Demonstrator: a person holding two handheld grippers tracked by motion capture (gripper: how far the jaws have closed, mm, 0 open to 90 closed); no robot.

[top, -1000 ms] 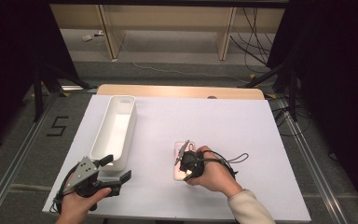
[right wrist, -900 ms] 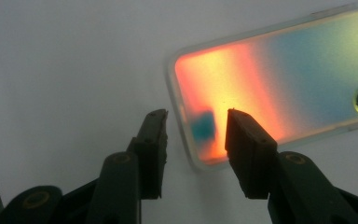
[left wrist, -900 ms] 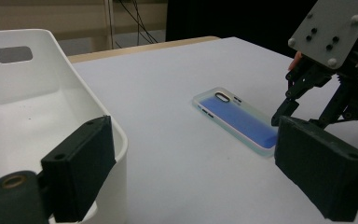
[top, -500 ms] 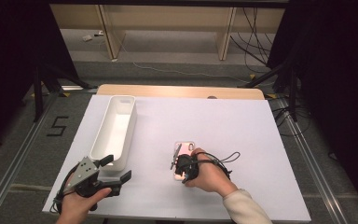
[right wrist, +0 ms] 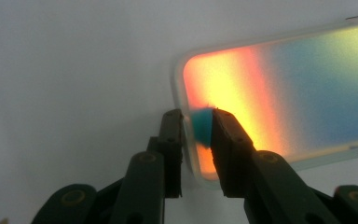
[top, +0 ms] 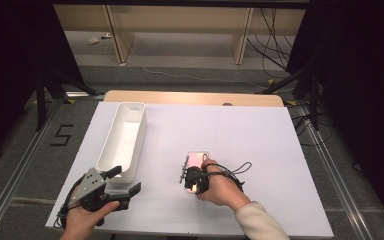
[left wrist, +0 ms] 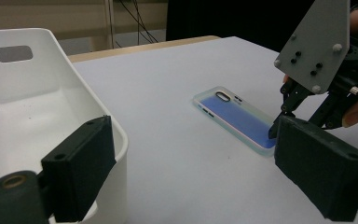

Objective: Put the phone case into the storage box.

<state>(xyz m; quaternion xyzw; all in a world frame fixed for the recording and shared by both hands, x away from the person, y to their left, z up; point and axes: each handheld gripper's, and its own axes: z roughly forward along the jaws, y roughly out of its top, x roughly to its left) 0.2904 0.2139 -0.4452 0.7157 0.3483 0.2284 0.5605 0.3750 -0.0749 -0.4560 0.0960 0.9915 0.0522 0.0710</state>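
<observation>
The phone case (top: 196,161) lies flat near the middle of the white table (top: 260,145), with much free surface around it. The right gripper (right wrist: 197,127) pinches its near short edge. The left gripper (top: 122,182), jaws spread, rests beside the white bin (top: 122,137) end.

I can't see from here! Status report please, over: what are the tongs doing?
Right tongs shut on phone case edge, case flat on table. Left tongs open, beside white bin. Nothing blocking.
</observation>
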